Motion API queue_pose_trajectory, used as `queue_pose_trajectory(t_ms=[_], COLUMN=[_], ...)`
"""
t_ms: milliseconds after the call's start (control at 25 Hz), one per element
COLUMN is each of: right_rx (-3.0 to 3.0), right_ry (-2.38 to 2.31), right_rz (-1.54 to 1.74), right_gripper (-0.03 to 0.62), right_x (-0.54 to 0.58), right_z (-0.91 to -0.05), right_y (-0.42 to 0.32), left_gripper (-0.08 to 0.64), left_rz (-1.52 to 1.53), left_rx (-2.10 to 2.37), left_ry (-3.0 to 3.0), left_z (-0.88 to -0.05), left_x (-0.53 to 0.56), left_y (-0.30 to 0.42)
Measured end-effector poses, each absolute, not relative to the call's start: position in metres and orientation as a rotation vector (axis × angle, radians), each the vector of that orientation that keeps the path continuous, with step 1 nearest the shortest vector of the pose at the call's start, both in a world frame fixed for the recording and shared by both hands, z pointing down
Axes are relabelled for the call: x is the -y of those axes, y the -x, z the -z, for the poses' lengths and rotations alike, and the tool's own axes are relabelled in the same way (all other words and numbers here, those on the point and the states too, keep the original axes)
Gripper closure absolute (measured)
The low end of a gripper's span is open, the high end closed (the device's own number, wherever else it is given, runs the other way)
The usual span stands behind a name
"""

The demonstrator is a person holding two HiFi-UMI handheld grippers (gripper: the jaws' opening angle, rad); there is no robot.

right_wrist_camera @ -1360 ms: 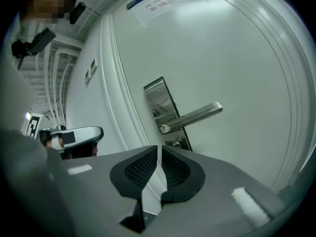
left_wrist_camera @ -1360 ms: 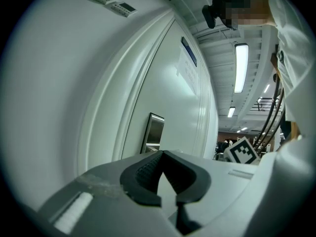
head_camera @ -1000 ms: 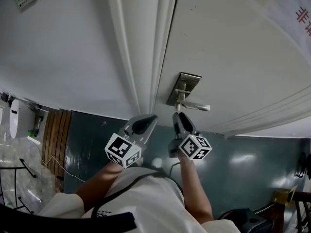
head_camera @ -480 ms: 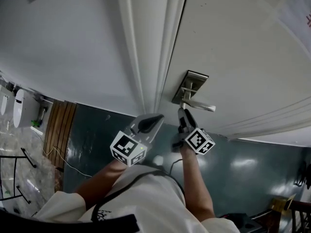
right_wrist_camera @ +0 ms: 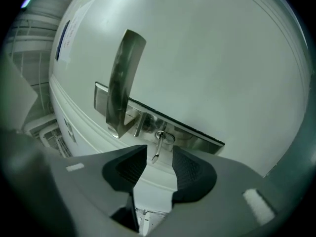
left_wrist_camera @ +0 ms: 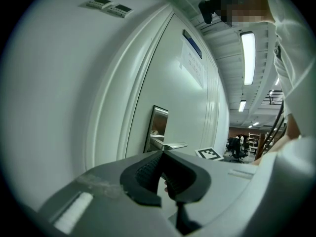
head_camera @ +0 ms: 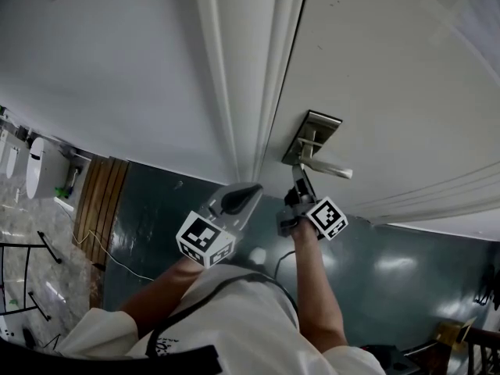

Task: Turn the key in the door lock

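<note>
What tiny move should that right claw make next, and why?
Probably ease forward and close on the key: the right claw stands open, with the key's tip between its jaws but ungripped, sticking out of the lock plate.

White wall (head_camera: 117, 69) above glossy dark green floor (head_camera: 391, 272); slatted wooden panel (head_camera: 94, 201) at left. Lit ceiling strip lights (left_wrist_camera: 248, 58); possibly office chairs (left_wrist_camera: 238, 148) far off.

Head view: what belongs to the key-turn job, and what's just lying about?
Job: key, lock plate, door handle, right claw (open at the key).
Lying about: left claw (shut, empty), wooden slats, wall panels.
</note>
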State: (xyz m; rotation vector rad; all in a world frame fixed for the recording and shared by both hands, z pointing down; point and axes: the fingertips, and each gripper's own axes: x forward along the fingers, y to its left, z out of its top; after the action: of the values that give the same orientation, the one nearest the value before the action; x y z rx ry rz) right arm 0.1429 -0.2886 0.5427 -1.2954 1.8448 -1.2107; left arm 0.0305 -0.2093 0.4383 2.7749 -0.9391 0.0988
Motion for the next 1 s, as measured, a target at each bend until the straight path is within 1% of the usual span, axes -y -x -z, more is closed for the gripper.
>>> queue_pose_trajectory(t_ms=[200,360,560,1000], right_rx=[-1.831,-1.834,-1.842,-2.057], right_ry=[1.287,1.271,1.365,1.636], right_rz=[1.213,1.199,1.182,1.030], right_gripper=[0.450,0.548,0.551,0.547], right_x=[0.290,0.291,0.290,0.292], right_z=[-0.545,-0.541,-0.541,-0.536], right_y=[-0.143,-0.140,-0.143,-0.135], left_gripper=[0.555,0.555,0.555,0.555], left_rz=[-0.104,-0.106,-0.109,-0.101], left_rx=[0.949,0.952,0.944,0.918], left_ry=[-2.771,-2.771,-2.775,-2.786], left_z=[-0.439,-0.439,-0.440,-0.438], left_x=[0.208,0.209,0.209,0.207], left_y=[-0.026,-0.023,-0.022,-0.015])
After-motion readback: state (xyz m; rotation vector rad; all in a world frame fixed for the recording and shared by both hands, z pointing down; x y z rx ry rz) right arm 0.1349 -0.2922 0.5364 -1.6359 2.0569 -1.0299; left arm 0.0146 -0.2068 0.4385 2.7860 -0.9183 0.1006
